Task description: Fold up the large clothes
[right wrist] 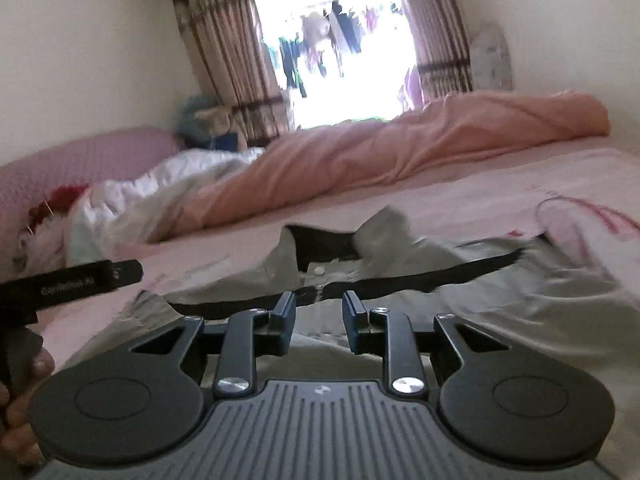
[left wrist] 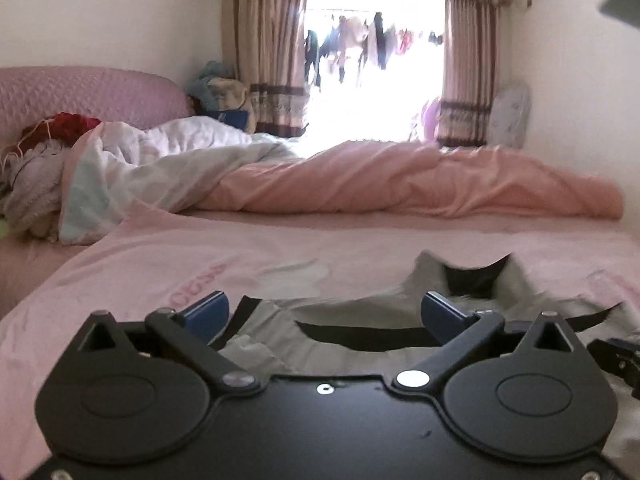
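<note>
lying flat on the pink bed sheet [left wrist: 168, 256], a grey shirt [right wrist: 500, 312] with black trim is the landmark here: its collar [right wrist: 324, 240] stands open at the shirt's far end, toward the bright window [left wrist: 376, 52], and a white button [right wrist: 319, 270] sits on the placket just below the collar.

the left gripper [left wrist: 324, 312] hovers over the shirt's near part with its blue-padded fingers [left wrist: 208, 312] spread wide apart, nothing between them; grey cloth and a black band show through the gap. the right gripper [right wrist: 319, 316] sits low over the shirt's middle, fingers [right wrist: 285, 314] parted by a narrower gap and also holding nothing; whether the tips touch the fabric cannot be told.

beyond the shirt, across the sheet, a rumpled peach duvet [left wrist: 420, 184] runs along the bed, with a white quilt [left wrist: 160, 156] at its left end. farther left of the shirt stands a pink padded headboard [left wrist: 88, 92]. striped curtains [left wrist: 264, 44] frame the window behind the duvet, and a covered fan [left wrist: 510, 114] stands by the wall to the shirt's far right.
</note>
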Tool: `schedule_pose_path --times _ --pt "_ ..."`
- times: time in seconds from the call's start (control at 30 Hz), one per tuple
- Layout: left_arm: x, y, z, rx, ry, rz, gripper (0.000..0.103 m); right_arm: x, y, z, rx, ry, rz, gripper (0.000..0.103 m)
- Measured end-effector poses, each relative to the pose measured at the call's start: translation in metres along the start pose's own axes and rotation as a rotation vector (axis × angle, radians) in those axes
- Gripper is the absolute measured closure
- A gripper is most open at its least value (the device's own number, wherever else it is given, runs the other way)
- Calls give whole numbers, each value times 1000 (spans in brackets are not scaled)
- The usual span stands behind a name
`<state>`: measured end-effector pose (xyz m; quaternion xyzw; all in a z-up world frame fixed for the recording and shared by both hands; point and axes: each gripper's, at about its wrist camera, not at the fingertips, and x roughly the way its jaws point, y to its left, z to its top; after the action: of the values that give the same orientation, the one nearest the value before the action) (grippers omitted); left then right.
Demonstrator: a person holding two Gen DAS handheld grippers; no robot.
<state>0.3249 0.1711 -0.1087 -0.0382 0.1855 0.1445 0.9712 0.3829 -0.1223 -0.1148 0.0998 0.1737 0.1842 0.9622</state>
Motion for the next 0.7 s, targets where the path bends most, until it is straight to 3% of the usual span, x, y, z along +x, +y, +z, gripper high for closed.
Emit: schedule_pose_path --times 0.1,0.2,0.27,0.3,0.33,0.37,0.43,0.5,0.57,0.63,0.7 --pt "31 20 2 -39 60 46 0 30 -6 -4 -62 46 -72 74" --pt "47 58 -6 -139 64 64 0 44 -29 -11 -158 140 -276 75" --pt "64 69 -18 -83 98 102 0 37 -64 -9 -139 126 -349 73" --pt "72 73 -27 -18 98 174 0 30 -86 -10 -115 100 -397 73" --pt "83 79 -38 39 115 244 0 23 -107 -15 -93 79 -464 80" --pt "89 86 -43 15 137 224 0 19 -131 -17 -40 62 -476 99" --pt "89 101 -39 -100 161 165 0 9 -178 -14 224 48 -345 103" --pt "85 96 -35 -69 154 167 0 5 -193 -13 316 49 -291 103" --pt "79 87 -33 -19 166 198 0 1 -183 -12 272 45 -327 99" --pt "74 77 -26 13 188 205 0 -7 -161 -9 168 15 -379 86" --pt "63 70 -14 0 182 179 0 -13 -145 -8 93 -12 -357 79"
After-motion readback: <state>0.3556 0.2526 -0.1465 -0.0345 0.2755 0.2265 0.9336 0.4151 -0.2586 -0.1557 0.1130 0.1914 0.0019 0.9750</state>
